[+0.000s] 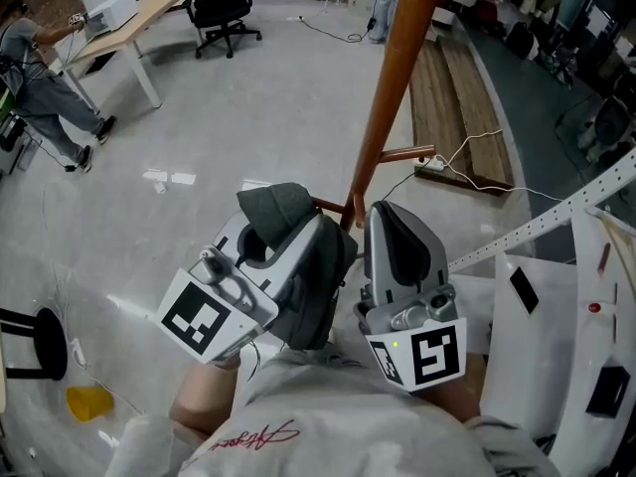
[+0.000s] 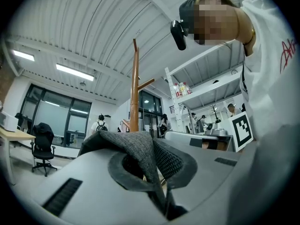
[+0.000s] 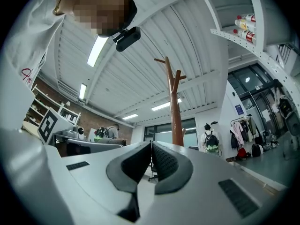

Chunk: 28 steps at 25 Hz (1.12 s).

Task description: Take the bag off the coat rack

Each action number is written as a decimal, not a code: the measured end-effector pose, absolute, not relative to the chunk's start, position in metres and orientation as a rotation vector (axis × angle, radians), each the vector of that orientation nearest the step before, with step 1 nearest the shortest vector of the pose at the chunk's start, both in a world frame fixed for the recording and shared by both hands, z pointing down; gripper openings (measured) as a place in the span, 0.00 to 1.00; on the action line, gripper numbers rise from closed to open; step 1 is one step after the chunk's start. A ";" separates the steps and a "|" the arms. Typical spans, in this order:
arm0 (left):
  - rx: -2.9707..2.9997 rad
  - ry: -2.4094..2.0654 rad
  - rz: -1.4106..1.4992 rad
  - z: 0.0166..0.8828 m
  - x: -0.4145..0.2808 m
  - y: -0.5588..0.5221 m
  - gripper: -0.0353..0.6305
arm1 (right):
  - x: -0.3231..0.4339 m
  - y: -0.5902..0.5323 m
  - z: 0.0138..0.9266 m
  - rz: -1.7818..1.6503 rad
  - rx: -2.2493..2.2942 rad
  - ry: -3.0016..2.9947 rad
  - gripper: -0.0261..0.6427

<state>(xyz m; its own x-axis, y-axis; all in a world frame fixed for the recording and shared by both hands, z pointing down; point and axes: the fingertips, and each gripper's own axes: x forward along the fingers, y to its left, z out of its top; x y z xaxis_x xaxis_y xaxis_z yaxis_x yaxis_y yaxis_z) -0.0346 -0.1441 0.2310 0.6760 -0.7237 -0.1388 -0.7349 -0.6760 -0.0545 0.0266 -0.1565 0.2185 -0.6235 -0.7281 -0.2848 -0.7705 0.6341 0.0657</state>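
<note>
The wooden coat rack rises just ahead of me, a short peg sticking out low on its pole. A dark grey fabric bag hangs off the rack, held close to my chest. My left gripper is shut on a fold of it. In the left gripper view the grey cloth drapes over the left jaw and is pinched at the gripper, with the rack pole behind. My right gripper sits beside it, shut and holding nothing; the rack stands beyond it.
White shelving stands close on my right. A power strip with cable and wooden planks lie past the rack's foot. A black stool and yellow cup are at left; a desk, office chair and a person farther off.
</note>
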 end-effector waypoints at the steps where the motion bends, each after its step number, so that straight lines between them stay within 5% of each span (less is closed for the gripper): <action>1: -2.780 1.206 0.163 0.231 -0.034 -0.140 0.11 | 0.027 -0.153 0.218 0.270 -1.231 2.621 0.07; 28: -2.863 1.046 0.198 0.224 -0.043 0.003 0.11 | 0.011 -0.002 0.219 0.275 -1.436 2.537 0.07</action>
